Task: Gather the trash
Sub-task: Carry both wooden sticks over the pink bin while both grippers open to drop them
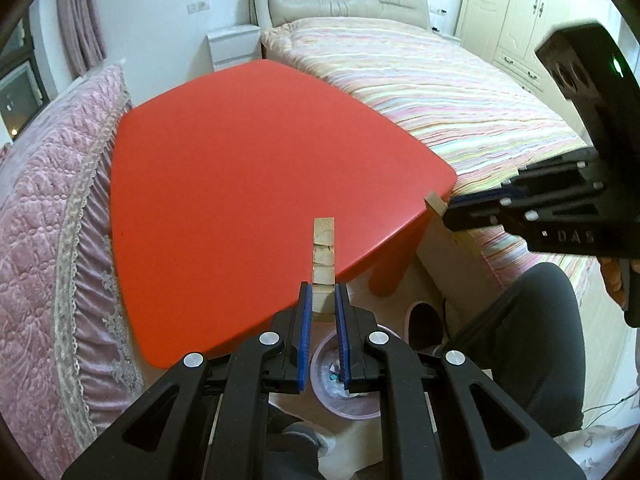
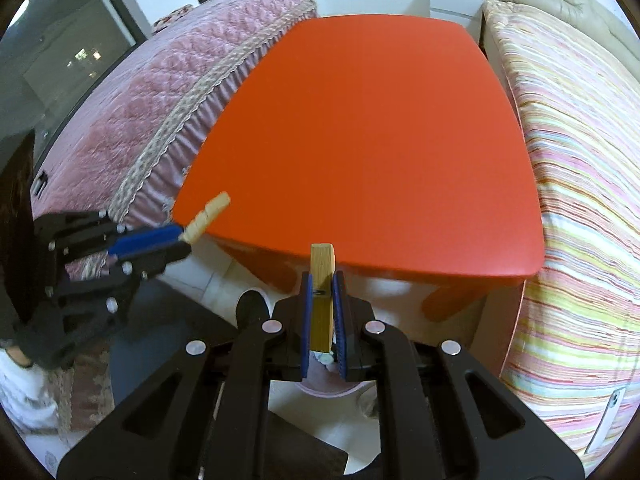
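My left gripper (image 1: 323, 294) is shut on a wooden clothespin (image 1: 323, 256) that sticks forward over the near edge of the red table (image 1: 248, 152). My right gripper (image 2: 322, 280) is shut on a second wooden clothespin (image 2: 322, 276), also held near the table's front edge. Each gripper shows in the other's view: the right one (image 1: 452, 210) with its pin tip (image 1: 435, 202), the left one (image 2: 180, 238) with its pin (image 2: 208, 216). A pink bin (image 1: 344, 384) with trash inside stands on the floor below both grippers; it also shows in the right wrist view (image 2: 328, 388).
A pink quilted sofa (image 1: 52, 208) borders the table's left side and a striped bed (image 1: 440, 92) its right. A white nightstand (image 1: 234, 46) stands behind. The person's leg (image 1: 532, 344) is at the lower right. A phone (image 2: 608, 416) lies on the bed.
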Available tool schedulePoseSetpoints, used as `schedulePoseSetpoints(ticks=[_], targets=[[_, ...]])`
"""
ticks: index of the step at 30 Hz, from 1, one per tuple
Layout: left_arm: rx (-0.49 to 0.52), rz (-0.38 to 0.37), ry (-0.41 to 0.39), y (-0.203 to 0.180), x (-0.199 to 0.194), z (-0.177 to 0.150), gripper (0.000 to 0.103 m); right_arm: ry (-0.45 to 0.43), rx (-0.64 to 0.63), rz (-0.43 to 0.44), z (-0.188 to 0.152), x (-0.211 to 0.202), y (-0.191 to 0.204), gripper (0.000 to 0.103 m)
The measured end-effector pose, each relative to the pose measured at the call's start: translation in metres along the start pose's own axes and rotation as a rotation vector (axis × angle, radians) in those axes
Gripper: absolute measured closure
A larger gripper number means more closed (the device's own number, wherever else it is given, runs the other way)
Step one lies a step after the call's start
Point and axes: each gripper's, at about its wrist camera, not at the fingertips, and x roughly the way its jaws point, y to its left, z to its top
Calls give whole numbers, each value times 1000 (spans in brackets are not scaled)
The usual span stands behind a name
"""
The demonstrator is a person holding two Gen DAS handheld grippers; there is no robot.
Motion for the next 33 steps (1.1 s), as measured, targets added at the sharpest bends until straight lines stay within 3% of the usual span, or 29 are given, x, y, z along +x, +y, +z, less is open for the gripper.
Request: schedulePoseSetpoints(ticks=[16,29,31,32,33], targets=[[-1,-78,24,-20,-9,-45,91,20,-31,75,-70,-9,16,93],[20,-119,67,-32,1,-54,91,49,-22,114,-77,5,18,92],[16,-123,73,-32,3,-53,87,53,-16,110,-77,7,17,89],[10,-121,75,-30,5,-53,76,53,-8,105,-77,8,15,73],[3,-109,72,-29,6,-53,52,47,0,103,-77,8,14,63]])
